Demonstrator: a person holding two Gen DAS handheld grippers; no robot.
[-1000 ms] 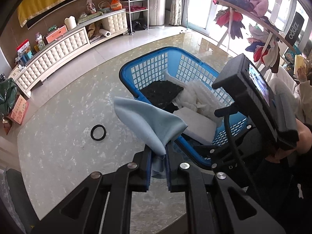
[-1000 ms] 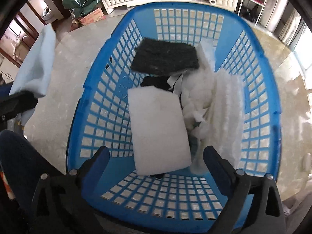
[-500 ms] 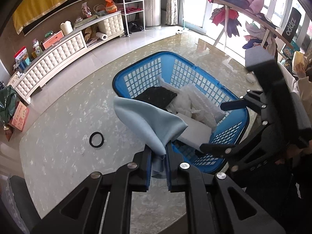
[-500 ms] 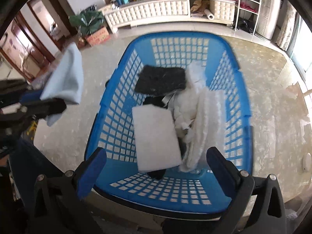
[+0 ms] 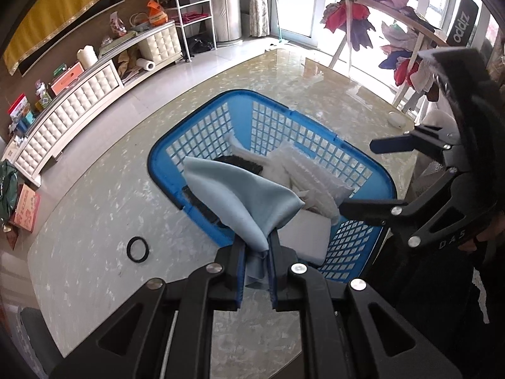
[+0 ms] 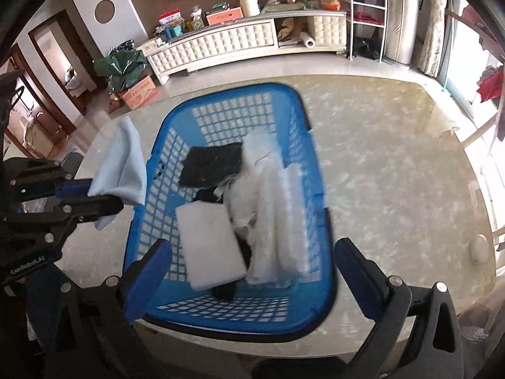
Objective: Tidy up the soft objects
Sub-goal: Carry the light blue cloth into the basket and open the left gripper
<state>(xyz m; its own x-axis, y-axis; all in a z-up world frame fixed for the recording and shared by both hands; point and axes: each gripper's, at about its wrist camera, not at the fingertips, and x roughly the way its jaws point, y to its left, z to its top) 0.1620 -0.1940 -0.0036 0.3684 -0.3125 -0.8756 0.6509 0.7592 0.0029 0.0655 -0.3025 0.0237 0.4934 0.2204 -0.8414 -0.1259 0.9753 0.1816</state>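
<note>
My left gripper (image 5: 256, 249) is shut on a light blue cloth (image 5: 240, 199), held above the near left rim of the blue basket (image 5: 164, 170). The cloth (image 6: 123, 167) also shows in the right wrist view, left of the basket (image 6: 325, 252). The basket holds a white foam pad (image 6: 211, 246), a black pad (image 6: 211, 164) and white fluffy pieces (image 6: 274, 208). My right gripper (image 6: 249, 268) is open and empty, raised above the basket's near end; it shows in the left wrist view (image 5: 363, 177) too.
The basket sits on a marble-patterned table (image 5: 94, 221). A black ring (image 5: 137, 249) lies on the table left of the basket. A small white object (image 6: 479, 248) lies near the table's right edge. A white cabinet (image 6: 221, 44) and a clothes rack (image 5: 378, 3) stand beyond.
My right gripper has pulled up and back from inside the basket, staying open. My left gripper, still shut on the cloth, has moved toward the basket's rim.
</note>
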